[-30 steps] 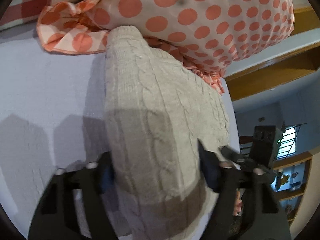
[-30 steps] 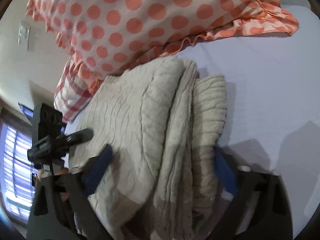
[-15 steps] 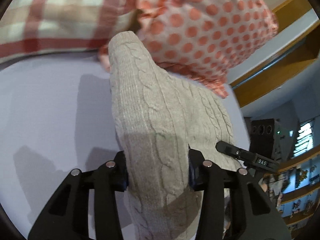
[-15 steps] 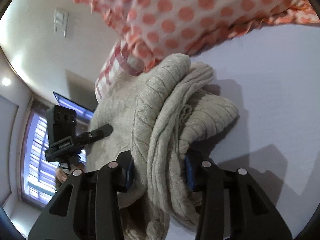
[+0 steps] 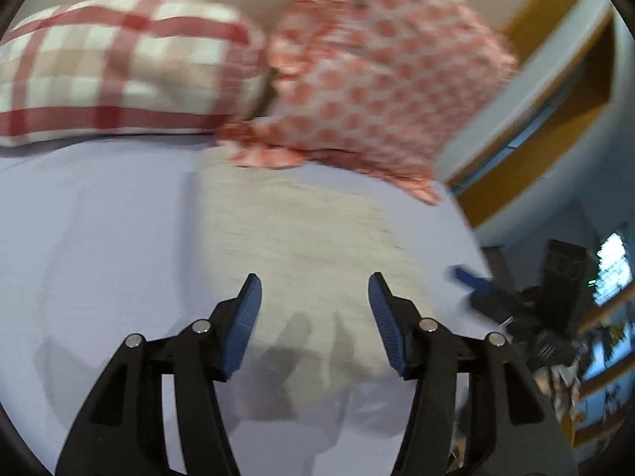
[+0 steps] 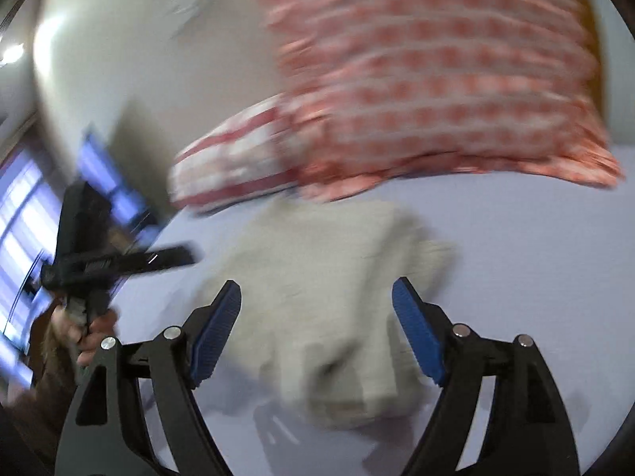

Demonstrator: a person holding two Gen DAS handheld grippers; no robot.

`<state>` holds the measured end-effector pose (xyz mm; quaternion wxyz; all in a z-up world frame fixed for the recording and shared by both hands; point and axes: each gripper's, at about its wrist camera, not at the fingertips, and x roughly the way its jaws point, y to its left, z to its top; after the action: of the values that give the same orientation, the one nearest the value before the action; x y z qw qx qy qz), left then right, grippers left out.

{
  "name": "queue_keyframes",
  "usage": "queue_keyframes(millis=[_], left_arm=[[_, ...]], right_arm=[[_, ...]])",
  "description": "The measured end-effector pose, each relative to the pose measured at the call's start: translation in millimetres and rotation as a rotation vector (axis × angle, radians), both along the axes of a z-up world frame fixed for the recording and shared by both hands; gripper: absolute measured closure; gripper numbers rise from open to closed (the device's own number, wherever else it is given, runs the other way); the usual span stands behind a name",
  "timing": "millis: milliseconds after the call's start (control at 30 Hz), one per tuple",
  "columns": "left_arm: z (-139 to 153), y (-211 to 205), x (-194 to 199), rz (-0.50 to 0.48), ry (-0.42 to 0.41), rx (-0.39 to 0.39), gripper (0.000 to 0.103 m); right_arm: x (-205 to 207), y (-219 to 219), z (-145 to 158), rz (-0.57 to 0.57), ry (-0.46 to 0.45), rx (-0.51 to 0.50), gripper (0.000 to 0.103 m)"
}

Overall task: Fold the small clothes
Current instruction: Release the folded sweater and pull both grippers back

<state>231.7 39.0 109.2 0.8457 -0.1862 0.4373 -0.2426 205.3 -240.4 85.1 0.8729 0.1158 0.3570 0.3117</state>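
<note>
Both views motion-blurred. Beige knit sweater (image 5: 301, 238) lies folded on the pale lavender bed sheet (image 5: 99, 258), free of both tools, its far edge touching the frill of the orange polka-dot pillow (image 5: 377, 79). Red-and-white checked pillow (image 5: 119, 67) sits left of the dotted one, the two touching, both against the wall at the head of the bed. Left gripper (image 5: 313, 297): jaws wide, blue pads on the inner faces, nothing between them; it hangs over the near part of the sweater, and dark shadows fall on the knit and sheet below it. Right gripper (image 6: 315, 301): jaws also wide and holding nothing, poised above the sweater (image 6: 337, 277), which from this side shows a lumpy stacked edge nearest the camera and a ribbed part jutting out to the right. In the right wrist view the left gripper (image 6: 119, 261) appears at left as a dark streak, with the person's hand (image 6: 87, 329) wrapped round its grip, beside the bed. Wooden shelving (image 5: 555, 99) runs past the right side of the bed
</note>
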Motion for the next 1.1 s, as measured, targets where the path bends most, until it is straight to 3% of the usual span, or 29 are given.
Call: queue_keyframes(millis=[67, 133, 167, 200, 267, 367, 467, 533, 567, 633, 767, 867, 1100], left_arm=[[-8, -16, 4, -0.041, 0.023, -0.014, 0.044], [-28, -27, 19, -0.025, 0.07, 0.03, 0.044], [-39, -32, 27, -0.013, 0.095, 0.042, 0.046], [-45, -33, 31, -0.004, 0.104, 0.054, 0.056], [-51, -39, 34, 0.017, 0.09, 0.07, 0.062], [-45, -48, 30, 0.016, 0.053, 0.131, 0.061], [-32, -40, 4, 0.023, -0.001, 0.116, 0.047], [-22, -30, -23, 0.052, -0.049, 0.159, 0.03], [-19, -25, -45, 0.08, -0.075, 0.207, 0.017], [-22, -16, -71, 0.122, -0.083, 0.265, 0.007], [-49, 1, -126, 0.177, -0.025, 0.278, 0.005], [-72, 3, -155, 0.191, 0.002, 0.297, 0.005], [-97, -16, -173, 0.208, -0.046, 0.435, 0.005]], right_arm=[[-5, 28, -4, 0.073, 0.003, -0.037, 0.023], [-4, 45, -16, 0.073, 0.014, -0.12, 0.021], [5, 50, -31, 0.018, 0.057, -0.221, 0.021], [13, 50, -42, -0.007, 0.104, -0.261, 0.022], [22, 44, -59, -0.023, 0.146, -0.247, 0.022], [20, 58, -56, -0.051, 0.115, -0.314, 0.021], [1, 56, -40, -0.097, 0.064, -0.285, 0.02], [-19, 49, -28, -0.139, 0.013, -0.284, 0.001], [-33, 46, -23, -0.173, -0.028, -0.297, 0.001], [-59, 40, -20, -0.215, -0.08, -0.318, 0.001], [-98, 46, -40, -0.289, -0.073, -0.411, 0.001], [-117, 52, -64, -0.293, -0.026, -0.416, 0.001], [-135, 65, -89, -0.314, -0.001, -0.441, 0.001]])
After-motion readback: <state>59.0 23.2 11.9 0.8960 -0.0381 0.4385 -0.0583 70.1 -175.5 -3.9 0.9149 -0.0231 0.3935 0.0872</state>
